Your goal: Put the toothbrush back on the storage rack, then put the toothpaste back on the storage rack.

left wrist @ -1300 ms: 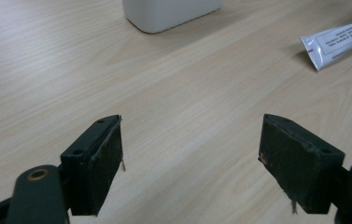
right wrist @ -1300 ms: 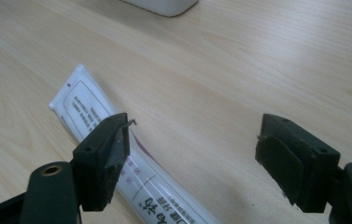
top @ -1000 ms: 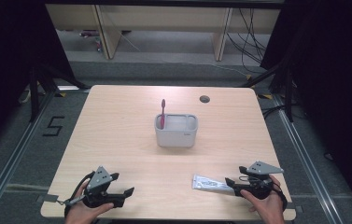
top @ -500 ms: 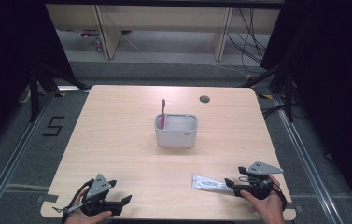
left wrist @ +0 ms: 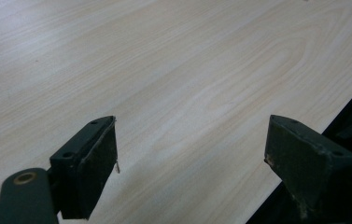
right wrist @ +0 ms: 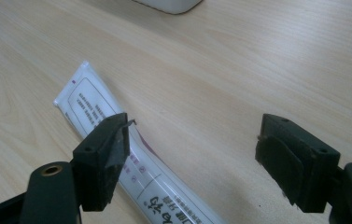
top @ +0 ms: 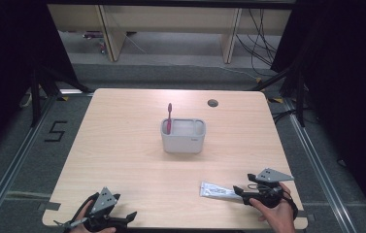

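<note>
A grey tub (top: 183, 138) stands at the table's middle with a pink toothbrush (top: 169, 116) upright in its left compartment. A white toothpaste tube (top: 218, 190) lies flat near the front right. My right gripper (top: 239, 192) rests at the tube's right end, jaws open. In the right gripper view the tube (right wrist: 99, 109) runs under the left jaw of the right gripper (right wrist: 194, 123), with no pad pressing on it. My left gripper (top: 128, 219) sits at the front left corner. Its jaws (left wrist: 192, 126) have just been opening wider, with only bare wood between them.
The light wooden table (top: 122, 145) has a dark cable hole (top: 213, 103) at the back right. Its front edge (left wrist: 304, 140) runs close beside the left gripper. The tub's corner (right wrist: 169, 4) lies just ahead of the right gripper. Shelving legs and cables stand behind the table.
My left hand has slid back toward the table's front edge. The right hand, tube, tub and toothbrush have not moved.
</note>
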{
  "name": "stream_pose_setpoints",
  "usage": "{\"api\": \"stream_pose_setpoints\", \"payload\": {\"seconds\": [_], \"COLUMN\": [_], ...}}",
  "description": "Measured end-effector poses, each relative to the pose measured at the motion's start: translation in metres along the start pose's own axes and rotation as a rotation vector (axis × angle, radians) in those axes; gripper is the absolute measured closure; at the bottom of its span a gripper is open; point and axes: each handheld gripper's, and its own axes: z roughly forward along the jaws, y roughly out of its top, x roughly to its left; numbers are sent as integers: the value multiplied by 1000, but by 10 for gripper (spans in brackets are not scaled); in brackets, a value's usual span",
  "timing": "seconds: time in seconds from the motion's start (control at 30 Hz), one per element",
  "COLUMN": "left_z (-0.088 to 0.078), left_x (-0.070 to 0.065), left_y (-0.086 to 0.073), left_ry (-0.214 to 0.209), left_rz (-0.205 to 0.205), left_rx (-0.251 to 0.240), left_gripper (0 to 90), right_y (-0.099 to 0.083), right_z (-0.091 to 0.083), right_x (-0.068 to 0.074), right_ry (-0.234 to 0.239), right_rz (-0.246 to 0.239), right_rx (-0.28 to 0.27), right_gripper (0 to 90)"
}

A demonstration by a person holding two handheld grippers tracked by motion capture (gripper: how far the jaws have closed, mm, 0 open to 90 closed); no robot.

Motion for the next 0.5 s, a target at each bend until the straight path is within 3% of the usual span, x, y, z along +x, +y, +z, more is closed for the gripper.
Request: {"api": "stream_pose_setpoints", "payload": {"seconds": [0.13, 0.2, 0.33, 0.37, 0.47, 0.5], "left_z": [1, 1, 1, 1, 3, 4], "left_x": [0, 0, -1, -2, -2, -2], "left_y": [-2, -2, -3, -3, -3, -3], "left_ry": [8, 25, 17, 14, 21, 19], "left_rz": [9, 4, 5, 2, 15, 9], "left_rx": [4, 15, 15, 15, 30, 25], "left_gripper": [161, 161, 160, 159, 159, 159], "right_y": [0, 0, 1, 1, 4, 7], "right_z": [0, 1, 1, 1, -1, -1], "right_x": [0, 2, 2, 0, 3, 2], "right_ry": [8, 19, 20, 13, 15, 26], "right_rz": [4, 29, 25, -10, 4, -29], "right_rx": [4, 4, 14, 5, 13, 7], "right_gripper": [261, 261, 261, 261, 256, 248]}}
